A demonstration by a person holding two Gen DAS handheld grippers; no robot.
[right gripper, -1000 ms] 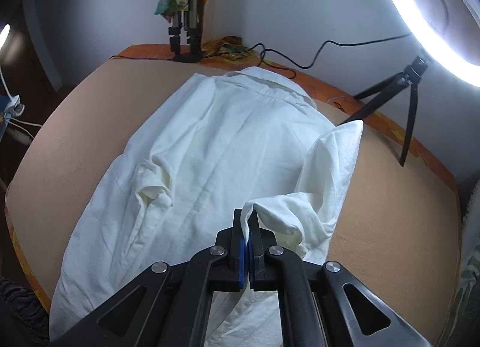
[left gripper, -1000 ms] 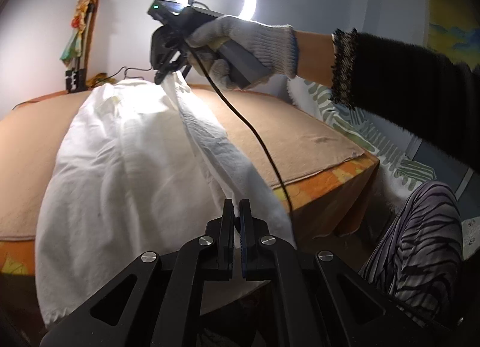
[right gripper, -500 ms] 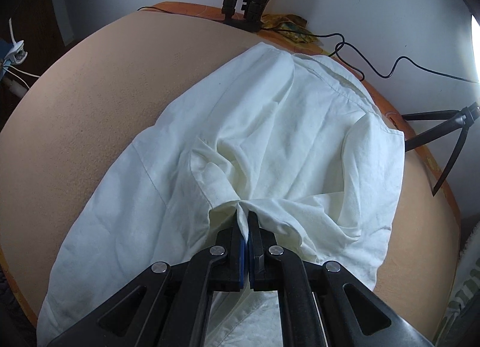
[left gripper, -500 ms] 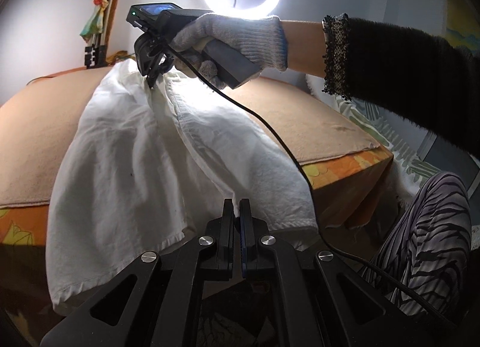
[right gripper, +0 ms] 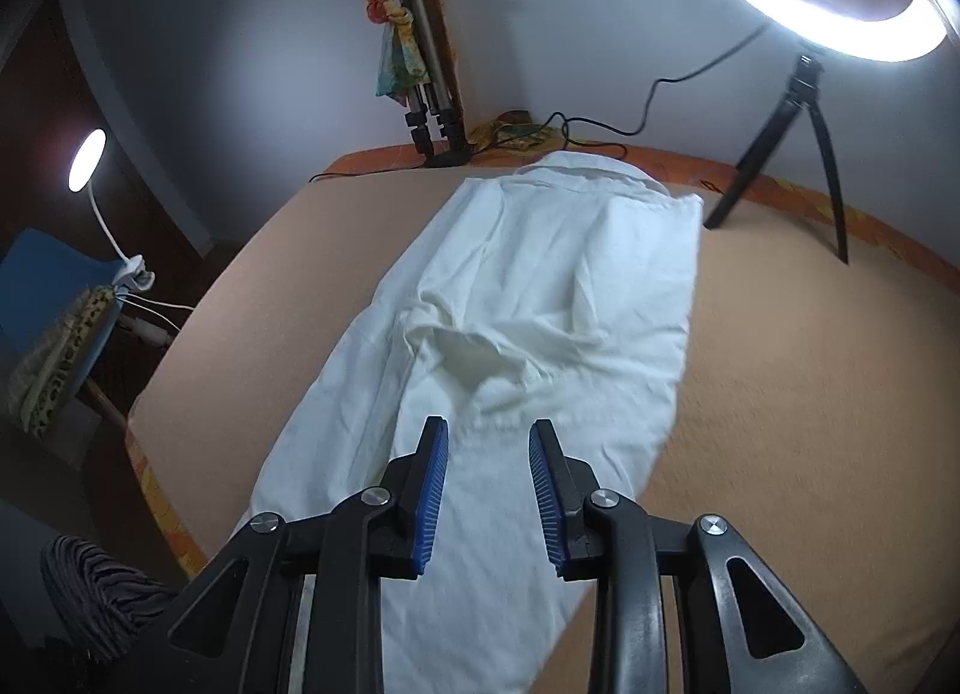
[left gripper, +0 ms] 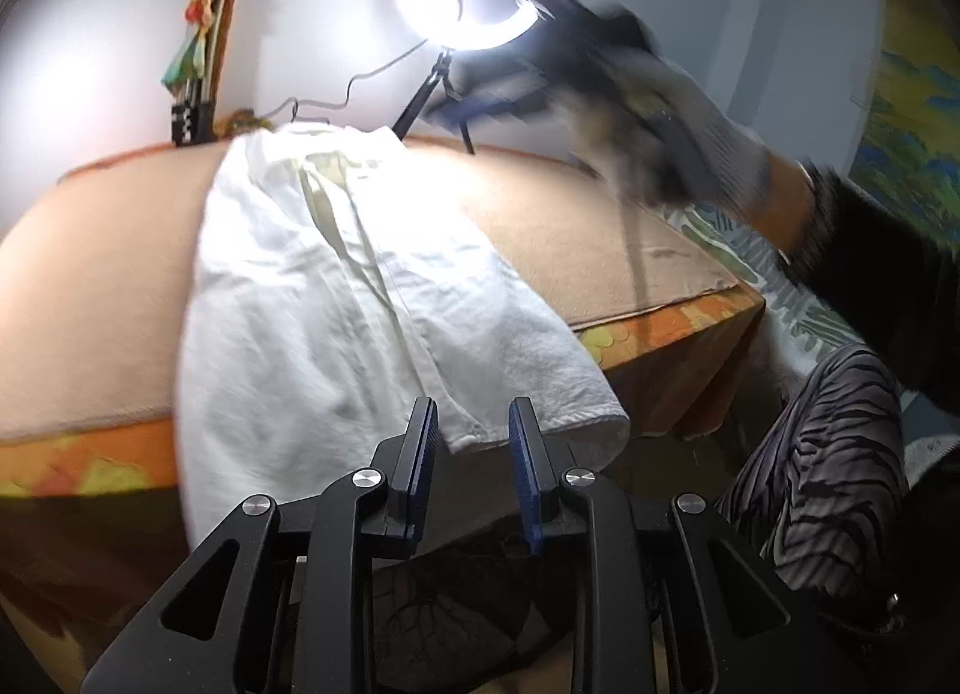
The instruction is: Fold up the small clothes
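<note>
Hovering both grippers unloaded: left gripper (left gripper: 470, 430) fingers apart just off the hem at the near edge of the tan-covered table (left gripper: 90, 274), right gripper (right gripper: 489, 457) fingers apart above the cloth, clamping nothing. White cotton shirt (right gripper: 540, 298) lying lengthwise from far edge to near edge, right side flap folded inward, hem draped over the near edge, likely released for a re-grip on the next fold. No containers visible.
</note>
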